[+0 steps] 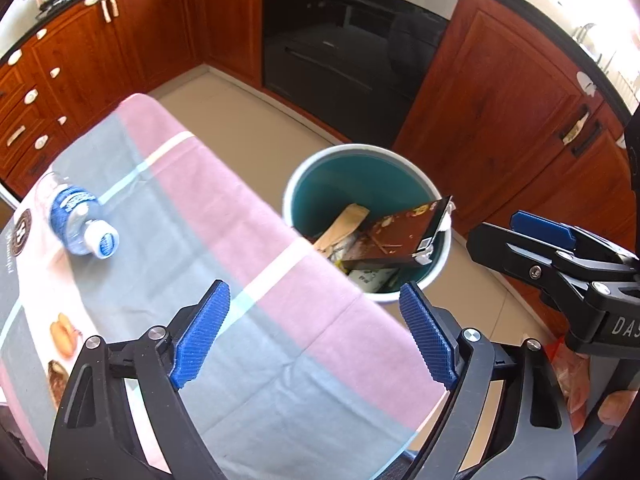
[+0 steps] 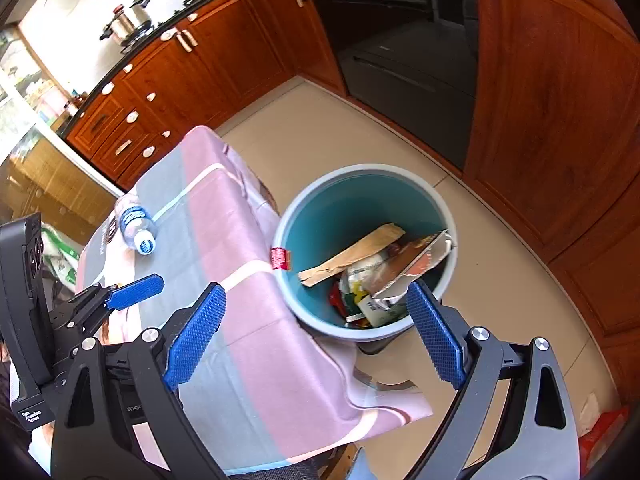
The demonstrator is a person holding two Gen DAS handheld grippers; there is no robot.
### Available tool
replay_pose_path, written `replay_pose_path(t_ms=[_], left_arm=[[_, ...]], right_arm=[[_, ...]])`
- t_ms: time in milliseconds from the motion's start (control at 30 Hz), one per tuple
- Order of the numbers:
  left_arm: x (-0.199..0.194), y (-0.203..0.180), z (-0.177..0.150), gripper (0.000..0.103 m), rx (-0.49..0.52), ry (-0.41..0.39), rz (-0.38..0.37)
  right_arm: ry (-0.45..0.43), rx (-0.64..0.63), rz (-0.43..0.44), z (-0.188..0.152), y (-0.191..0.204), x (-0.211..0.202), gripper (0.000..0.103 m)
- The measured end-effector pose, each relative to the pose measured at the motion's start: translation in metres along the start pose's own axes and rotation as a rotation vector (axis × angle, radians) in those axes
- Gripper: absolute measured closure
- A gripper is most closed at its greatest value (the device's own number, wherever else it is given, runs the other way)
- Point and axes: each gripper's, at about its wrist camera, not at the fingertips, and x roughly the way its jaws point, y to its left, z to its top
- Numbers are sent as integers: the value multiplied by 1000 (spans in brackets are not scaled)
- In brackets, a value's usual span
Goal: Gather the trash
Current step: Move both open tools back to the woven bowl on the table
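Note:
A round bin [image 1: 412,178] [image 2: 286,220] with a teal inside stands on the floor beside the table. In it lie a brown box [image 1: 394,236] [image 2: 412,260], a paper bag [image 1: 342,222] [image 2: 360,250] and several wrappers. A clear water bottle [image 1: 82,220] [image 2: 136,226] with a blue label lies on its side on the pink and grey tablecloth [image 1: 192,240] [image 2: 224,240]. My left gripper [image 1: 316,332] hangs open over the table's edge, empty. My right gripper [image 2: 316,336] is open and empty near the bin; it also shows at the right [image 1: 560,256].
Wooden kitchen cabinets [image 1: 500,100] and a black oven [image 1: 348,40] ring the tiled floor [image 2: 340,128]. A printed box or magazine [image 1: 24,264] lies at the table's left. A red tag [image 2: 280,258] hangs by the bin's rim. A red bag [image 2: 604,428] lies on the floor.

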Motion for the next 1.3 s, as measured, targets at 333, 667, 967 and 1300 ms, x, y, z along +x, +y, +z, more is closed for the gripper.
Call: replay_pose_path(t_ms=[333, 667, 967, 1300], left_arm=[[-49, 79, -54, 12, -81, -44, 107], [-86, 185, -120, 12, -267, -88, 161], [-58, 241, -156, 12, -323, -31, 144], [-25, 246, -166, 12, -260, 23, 118]], right_arm=[[66, -129, 55, -20, 84, 15, 15], [145, -297, 112, -47, 194, 44, 15], [226, -390, 138, -75, 267, 86, 15], [319, -366, 179, -85, 287, 131, 55]])
